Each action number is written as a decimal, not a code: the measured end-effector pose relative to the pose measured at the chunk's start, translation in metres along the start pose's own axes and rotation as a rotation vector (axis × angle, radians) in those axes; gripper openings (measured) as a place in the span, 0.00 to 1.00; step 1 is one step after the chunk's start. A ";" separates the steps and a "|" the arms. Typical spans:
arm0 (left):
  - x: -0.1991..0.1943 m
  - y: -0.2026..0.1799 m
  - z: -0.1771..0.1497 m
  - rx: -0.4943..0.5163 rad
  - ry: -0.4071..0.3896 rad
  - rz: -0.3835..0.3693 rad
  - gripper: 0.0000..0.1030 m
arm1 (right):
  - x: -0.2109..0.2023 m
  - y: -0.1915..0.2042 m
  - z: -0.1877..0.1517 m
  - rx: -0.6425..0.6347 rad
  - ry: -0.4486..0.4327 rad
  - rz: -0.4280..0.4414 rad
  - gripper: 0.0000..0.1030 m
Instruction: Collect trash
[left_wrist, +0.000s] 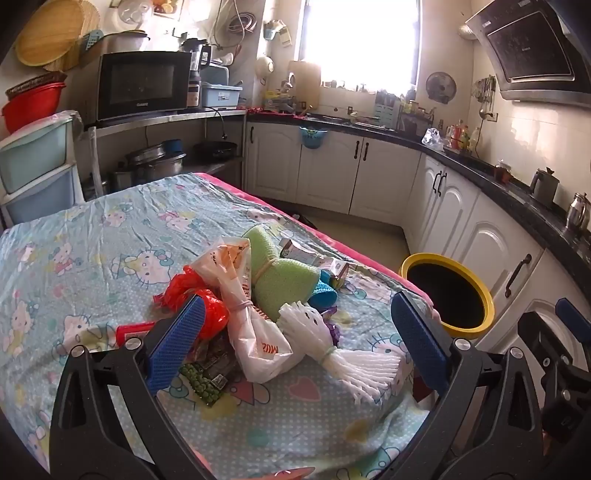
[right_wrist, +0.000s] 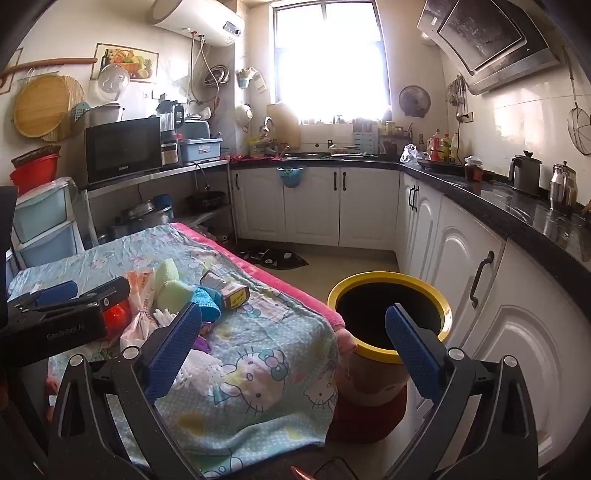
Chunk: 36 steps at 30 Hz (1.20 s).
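Observation:
A heap of trash lies on the table's cartoon-cat cloth (left_wrist: 92, 236): a white-and-orange plastic bag (left_wrist: 258, 347), a red bag (left_wrist: 184, 291), green foam (left_wrist: 280, 280), a white foam net (left_wrist: 354, 362), a green wrapper (left_wrist: 203, 380) and two small cartons (left_wrist: 295, 253). My left gripper (left_wrist: 298, 300) hovers open over the heap, touching nothing. To the right, the right gripper (right_wrist: 293, 309) is open and empty above the table's near corner. The yellow-rimmed bin (right_wrist: 369, 277) stands on the floor just beyond that corner. The cartons (right_wrist: 234, 295) and green foam (right_wrist: 170, 284) also show in the right wrist view.
White cabinets (right_wrist: 369, 206) under a black counter (right_wrist: 498, 199) run along the back and right, close behind the bin. A microwave (left_wrist: 142, 83) on a metal shelf and plastic drawers (left_wrist: 37, 166) stand left of the table. A dark mat (right_wrist: 277, 256) lies on the floor.

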<state>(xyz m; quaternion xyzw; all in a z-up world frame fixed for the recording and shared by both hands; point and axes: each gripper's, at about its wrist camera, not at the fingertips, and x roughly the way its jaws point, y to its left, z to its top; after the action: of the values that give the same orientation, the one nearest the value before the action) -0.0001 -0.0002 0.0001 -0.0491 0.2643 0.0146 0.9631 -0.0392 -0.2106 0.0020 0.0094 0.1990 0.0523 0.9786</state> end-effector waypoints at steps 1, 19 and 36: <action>0.000 0.000 0.000 -0.002 -0.003 -0.002 0.90 | 0.000 0.000 0.000 -0.001 -0.001 -0.001 0.94; -0.001 0.002 0.003 -0.004 -0.008 -0.008 0.90 | 0.000 0.001 0.000 -0.003 0.006 -0.003 0.94; -0.001 0.002 0.002 -0.005 -0.011 -0.008 0.90 | 0.002 0.000 -0.001 0.000 0.007 -0.001 0.94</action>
<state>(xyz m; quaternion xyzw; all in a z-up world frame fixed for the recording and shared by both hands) 0.0000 0.0018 0.0025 -0.0527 0.2586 0.0115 0.9645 -0.0380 -0.2108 0.0006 0.0092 0.2023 0.0520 0.9779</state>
